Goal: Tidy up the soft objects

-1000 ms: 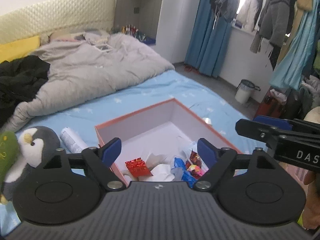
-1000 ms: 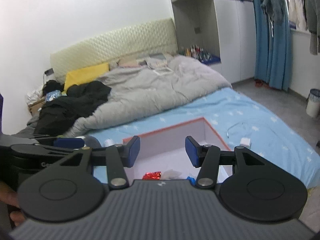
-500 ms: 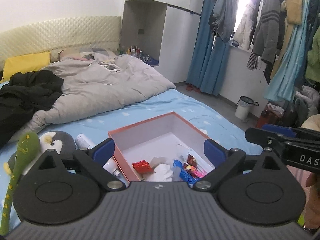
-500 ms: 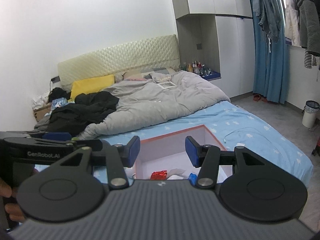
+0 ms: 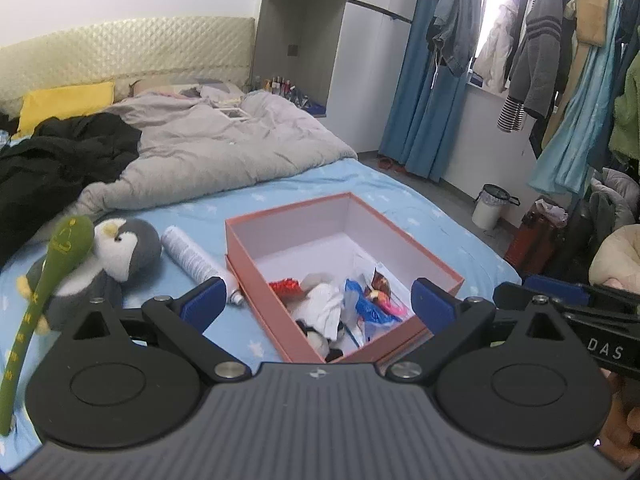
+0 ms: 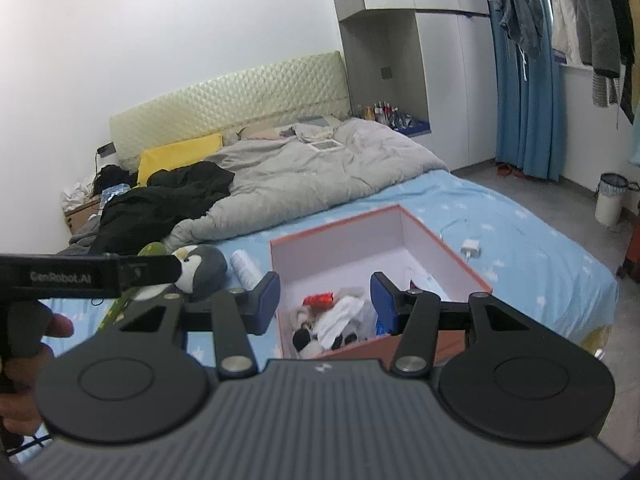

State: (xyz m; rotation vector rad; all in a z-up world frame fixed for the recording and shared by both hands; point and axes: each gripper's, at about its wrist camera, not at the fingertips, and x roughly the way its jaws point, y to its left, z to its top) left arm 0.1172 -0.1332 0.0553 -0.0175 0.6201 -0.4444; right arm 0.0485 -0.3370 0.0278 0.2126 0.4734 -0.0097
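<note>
We see a rumpled grey quilt (image 5: 224, 152) heaped across the head half of the bed's pale blue star-printed sheet (image 5: 304, 196), with a pile of black clothing (image 5: 60, 164) along its left side and a yellow pillow (image 5: 64, 102) against the cream quilted headboard (image 5: 120, 52). Near the sheet's right edge we find a white charger block (image 6: 471, 247) with its cable. On the grey floor beyond stands a small white waste bin (image 5: 489, 207), below blue curtains (image 5: 428, 92).
</note>
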